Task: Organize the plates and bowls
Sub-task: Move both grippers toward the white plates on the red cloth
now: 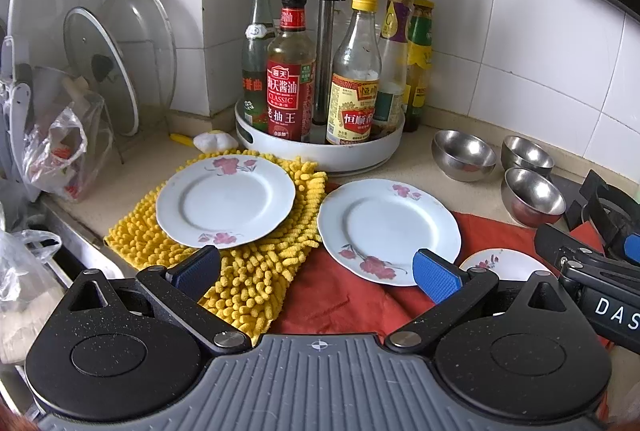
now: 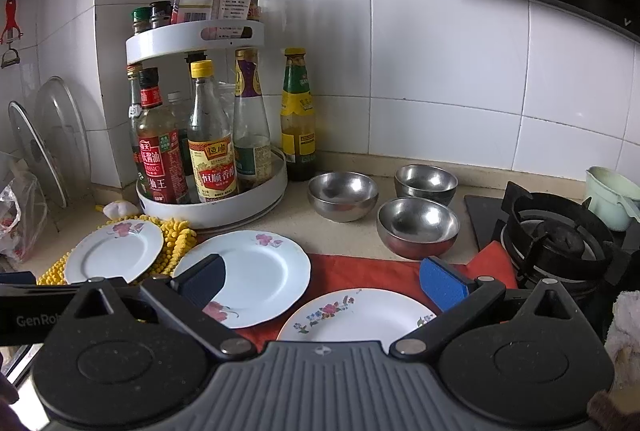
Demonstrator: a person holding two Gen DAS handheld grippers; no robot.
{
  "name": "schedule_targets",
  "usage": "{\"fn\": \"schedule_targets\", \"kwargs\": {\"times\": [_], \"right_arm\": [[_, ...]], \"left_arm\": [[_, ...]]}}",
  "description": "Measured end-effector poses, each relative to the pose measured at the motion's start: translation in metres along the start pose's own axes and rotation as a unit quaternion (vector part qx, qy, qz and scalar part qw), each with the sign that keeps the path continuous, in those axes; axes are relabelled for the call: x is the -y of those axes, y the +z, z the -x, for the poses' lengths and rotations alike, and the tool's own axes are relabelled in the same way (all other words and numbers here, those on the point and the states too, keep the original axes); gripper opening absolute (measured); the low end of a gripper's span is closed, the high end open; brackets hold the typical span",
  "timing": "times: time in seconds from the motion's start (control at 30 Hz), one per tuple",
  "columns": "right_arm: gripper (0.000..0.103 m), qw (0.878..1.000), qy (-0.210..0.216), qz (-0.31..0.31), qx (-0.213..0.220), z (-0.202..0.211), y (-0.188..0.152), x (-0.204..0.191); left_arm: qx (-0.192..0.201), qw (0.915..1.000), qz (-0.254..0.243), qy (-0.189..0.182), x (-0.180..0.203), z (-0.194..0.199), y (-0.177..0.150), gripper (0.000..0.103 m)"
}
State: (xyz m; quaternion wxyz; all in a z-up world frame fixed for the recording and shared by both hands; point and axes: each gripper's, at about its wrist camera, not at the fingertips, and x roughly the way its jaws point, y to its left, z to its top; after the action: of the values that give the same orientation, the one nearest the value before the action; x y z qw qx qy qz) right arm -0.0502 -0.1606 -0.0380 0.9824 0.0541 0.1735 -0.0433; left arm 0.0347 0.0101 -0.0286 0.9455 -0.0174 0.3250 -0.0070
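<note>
Three white floral plates lie on the counter. The left plate (image 1: 226,201) (image 2: 114,251) rests on a yellow mop cloth (image 1: 240,271). The middle plate (image 1: 390,231) (image 2: 256,277) and the near plate (image 2: 356,315) (image 1: 502,263) lie on a red cloth (image 2: 360,271). Three steel bowls (image 2: 343,195) (image 2: 425,183) (image 2: 417,227) stand apart behind them, also in the left wrist view (image 1: 464,154). My left gripper (image 1: 316,273) is open and empty above the cloths. My right gripper (image 2: 324,281) is open and empty above the near plate.
A white two-tier turntable rack (image 1: 320,147) (image 2: 212,203) with sauce bottles stands at the back. Pot lids (image 1: 104,71) and a plastic bag (image 1: 52,151) are at the left by the sink edge. A gas burner (image 2: 560,239) and a pale green cup (image 2: 612,197) are at the right.
</note>
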Motion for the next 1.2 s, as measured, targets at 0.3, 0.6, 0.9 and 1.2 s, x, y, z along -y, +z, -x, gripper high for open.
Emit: {"fn": "schedule_targets", "kwargs": {"times": [0.3,0.6,0.9,1.2], "right_arm": [[0.100,1.000,-0.001,-0.001,-0.003,0.0003,-0.0009,0.0007],[0.100,1.000,0.000,-0.001,-0.004,0.0004,-0.0009,0.0012],[0.100,1.000,-0.002,-0.003,-0.005,0.0017,-0.0052,0.0037],[0.100,1.000,-0.008,-0.004,-0.013,0.0030,-0.0064,-0.0001]], "left_arm": [[-0.002,1.0000,-0.001,0.001,0.0000,0.0007,-0.0009,0.103],[-0.002,1.0000,-0.001,0.001,0.0005,0.0011,-0.0013,0.103],[-0.005,1.0000,-0.005,0.000,0.0003,0.0017,-0.0049,0.103],[-0.014,0.9998,-0.011,-0.003,-0.0009,-0.0012,-0.0047,0.103]]}}
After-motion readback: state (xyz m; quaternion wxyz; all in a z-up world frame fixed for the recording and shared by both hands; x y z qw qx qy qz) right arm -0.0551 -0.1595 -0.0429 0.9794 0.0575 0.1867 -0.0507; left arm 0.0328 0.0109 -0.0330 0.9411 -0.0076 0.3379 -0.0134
